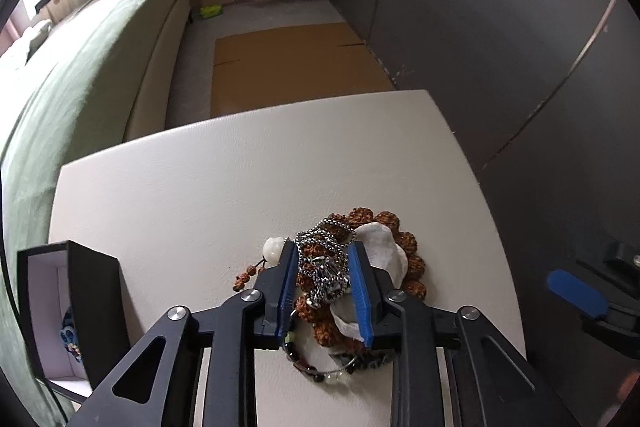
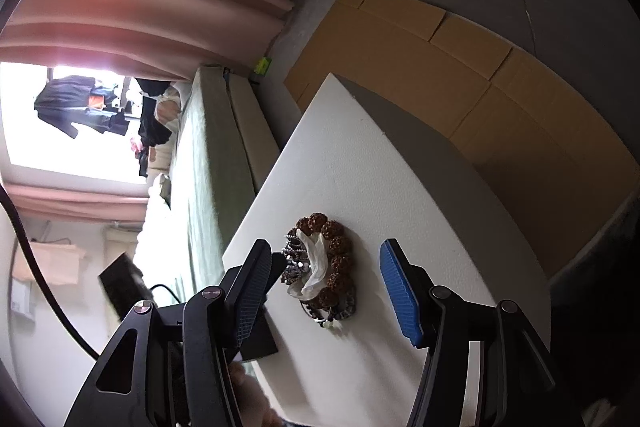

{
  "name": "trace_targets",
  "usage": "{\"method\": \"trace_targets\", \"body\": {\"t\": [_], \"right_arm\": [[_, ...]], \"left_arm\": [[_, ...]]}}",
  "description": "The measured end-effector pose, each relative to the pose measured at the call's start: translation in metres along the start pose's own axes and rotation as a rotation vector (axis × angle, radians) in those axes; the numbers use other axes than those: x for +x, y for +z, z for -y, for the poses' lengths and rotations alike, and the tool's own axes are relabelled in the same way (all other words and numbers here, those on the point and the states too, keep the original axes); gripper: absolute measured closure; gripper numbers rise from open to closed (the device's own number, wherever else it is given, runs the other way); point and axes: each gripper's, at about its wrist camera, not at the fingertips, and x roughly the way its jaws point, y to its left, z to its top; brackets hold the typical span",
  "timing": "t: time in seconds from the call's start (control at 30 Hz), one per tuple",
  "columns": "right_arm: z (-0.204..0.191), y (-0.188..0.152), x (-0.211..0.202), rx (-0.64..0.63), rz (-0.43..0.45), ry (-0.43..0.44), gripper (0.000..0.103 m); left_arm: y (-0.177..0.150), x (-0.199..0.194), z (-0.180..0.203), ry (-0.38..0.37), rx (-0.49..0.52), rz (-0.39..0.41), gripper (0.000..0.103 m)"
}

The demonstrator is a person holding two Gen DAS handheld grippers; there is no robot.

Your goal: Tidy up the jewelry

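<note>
A heap of jewelry lies on the white table (image 1: 200,179): a brown rudraksha bead bracelet (image 1: 408,243), a silver chain necklace (image 1: 324,239) with a metal pendant (image 1: 326,281), a white shell-like piece (image 1: 384,247) and a dark glass bead bracelet (image 1: 316,371). My left gripper (image 1: 324,251) straddles the silver chain and pendant, its blue pads close on either side; the grip is not clear. My right gripper (image 2: 324,259) is open and hovers above the same heap (image 2: 320,267), fingers wide apart. An open black jewelry box (image 1: 68,311) stands at the table's left edge.
A green-covered bed (image 1: 88,67) runs along the left. Flat cardboard (image 1: 288,63) lies on the floor beyond the table. A dark wardrobe wall (image 1: 500,27) is on the right. The right gripper's blue pad (image 1: 576,293) shows at the right of the left wrist view.
</note>
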Motion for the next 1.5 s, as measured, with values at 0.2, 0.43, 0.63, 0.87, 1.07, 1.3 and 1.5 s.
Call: {"method": "trace_targets", "body": {"t": [0.2,0.43,0.63,0.87,1.07,1.3,1.5], "right_arm": [[0.002,0.002,-0.002,0.003,0.0,-0.007,0.045],[-0.004,-0.002,0.012,-0.029,-0.04,-0.016,0.045],[-0.019,-0.013,0.03,-0.107,-0.081,-0.025,0.046],[-0.038,-0.024,0.051,-0.212,-0.11,-0.023,0.06],[-0.058,-0.038,0.069,-0.32,-0.152,-0.066,0.062],[-0.071,-0.049,0.091,-0.444,-0.155,-0.207,0.062],[-0.077,-0.055,0.089,-0.515,-0.164,-0.248,0.1]], "left_arm": [[-0.001,0.002,-0.008,-0.006,-0.047,0.005,0.095],[0.0,-0.032,-0.012,-0.036,-0.037,0.085,0.095],[0.0,-0.074,-0.028,-0.039,-0.035,0.16,0.096],[0.004,-0.118,-0.052,-0.019,-0.049,0.233,0.096],[0.009,-0.143,-0.066,0.003,-0.062,0.273,0.095],[0.014,-0.174,-0.076,0.028,-0.057,0.325,0.096],[0.02,-0.203,-0.076,0.047,-0.037,0.374,0.095]]}}
